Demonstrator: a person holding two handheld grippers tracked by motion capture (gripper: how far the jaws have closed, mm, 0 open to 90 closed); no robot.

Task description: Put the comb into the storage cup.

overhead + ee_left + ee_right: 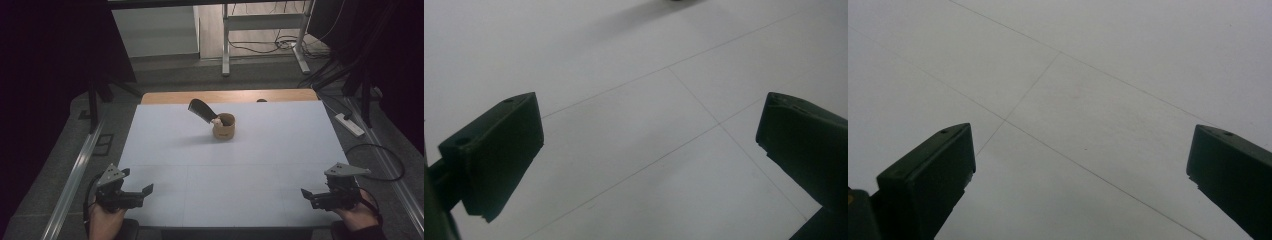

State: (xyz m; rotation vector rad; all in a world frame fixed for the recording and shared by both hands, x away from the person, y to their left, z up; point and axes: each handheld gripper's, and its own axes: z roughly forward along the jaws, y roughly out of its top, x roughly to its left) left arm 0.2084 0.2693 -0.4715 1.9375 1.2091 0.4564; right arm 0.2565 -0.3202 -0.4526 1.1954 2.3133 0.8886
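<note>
Grippers wait wide, cup lies ahead

Jaws stand apart on both: the left hand-held gripper and the right hand-held gripper hover empty over the near edge of the white counter, one at each corner. Well ahead of both, between their lines of reach, stands a brown cup. A dark spatula leans out of it, its long axis tilting up and away toward the left gripper's side. Neither hand looks clearly nearer; the slant probably favours the left.
</note>
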